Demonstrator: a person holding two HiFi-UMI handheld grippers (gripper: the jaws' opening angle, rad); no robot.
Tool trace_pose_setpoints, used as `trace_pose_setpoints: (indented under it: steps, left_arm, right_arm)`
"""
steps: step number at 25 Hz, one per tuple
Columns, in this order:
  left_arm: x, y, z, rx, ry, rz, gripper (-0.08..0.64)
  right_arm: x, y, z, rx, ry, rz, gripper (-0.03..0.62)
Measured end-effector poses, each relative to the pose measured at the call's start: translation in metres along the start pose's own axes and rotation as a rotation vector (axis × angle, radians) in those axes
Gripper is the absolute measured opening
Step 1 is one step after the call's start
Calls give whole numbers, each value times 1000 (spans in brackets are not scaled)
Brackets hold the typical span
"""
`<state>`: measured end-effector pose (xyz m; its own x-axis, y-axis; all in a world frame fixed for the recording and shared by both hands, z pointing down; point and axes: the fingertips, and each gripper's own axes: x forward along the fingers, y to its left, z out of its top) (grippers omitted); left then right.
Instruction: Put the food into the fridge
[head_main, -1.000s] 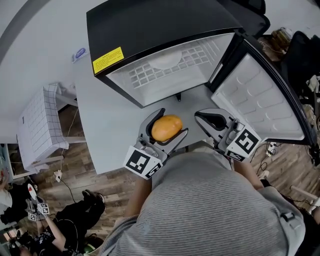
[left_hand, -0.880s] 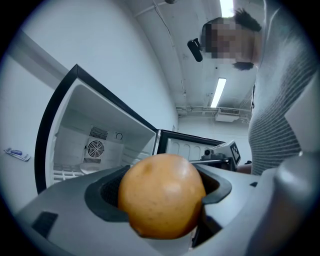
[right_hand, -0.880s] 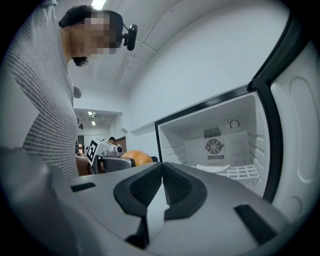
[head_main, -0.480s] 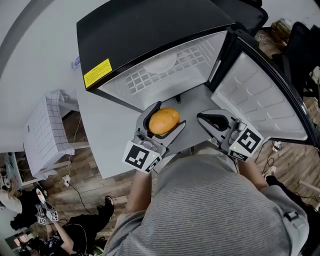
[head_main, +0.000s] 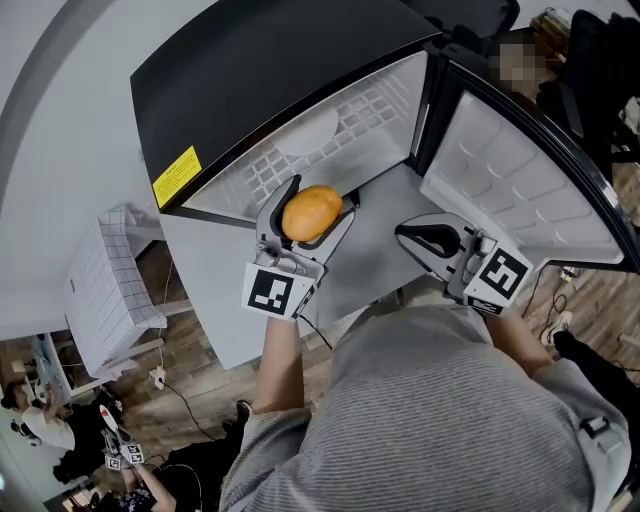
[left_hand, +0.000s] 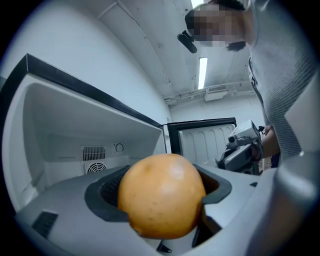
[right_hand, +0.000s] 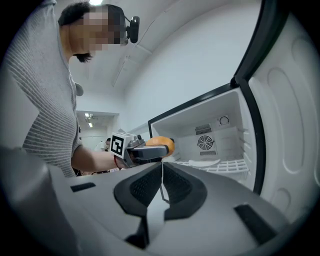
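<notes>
The orange fruit (head_main: 311, 212) is held pinched in the left tongs (head_main: 315, 200), off the counter (head_main: 230, 290), at the front edge of the open fridge (head_main: 260, 80). In the left gripper view the fruit (left_hand: 162, 201) is seen gripped from both sides by the dark padded jaws of the left tongs (left_hand: 162, 200), with the fridge's white interior behind it. In the right gripper view the fruit (right_hand: 161, 145) is seen level with the left edge of the fridge opening; whether it has crossed inside cannot be told.

The right tongs (head_main: 410, 236) are held apart from the left, in front of the opened fridge door (head_main: 510, 190). In their own view the right tongs (right_hand: 161, 185) are pressed together, with only a thin seam between the pads and nothing gripped.

The fridge is black outside and white inside, and it is stood on the grey counter. A white wire shelf (head_main: 360, 115) is fitted inside, and a white plate (right_hand: 202, 162) is seen lying on it. A round fan grille (right_hand: 205, 143) is set in the back wall. A yellow label (head_main: 175, 175) is stuck on the fridge's top near its front edge.
</notes>
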<state>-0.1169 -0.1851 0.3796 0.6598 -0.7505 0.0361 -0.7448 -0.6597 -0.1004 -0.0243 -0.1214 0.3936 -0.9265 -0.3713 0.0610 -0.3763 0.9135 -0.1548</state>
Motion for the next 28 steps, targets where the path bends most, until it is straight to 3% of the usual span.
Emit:
trace_pose_setpoints:
  steps: [19,28]
  left_arm:
    - [68,65,-42,21,70,124,390]
    - [90,100,-54,107,130,231,390]
  right_arm:
    - [-11,-10,-1,7,9,-23,12]
    - [-13,-19,-3,21,19,-20,12]
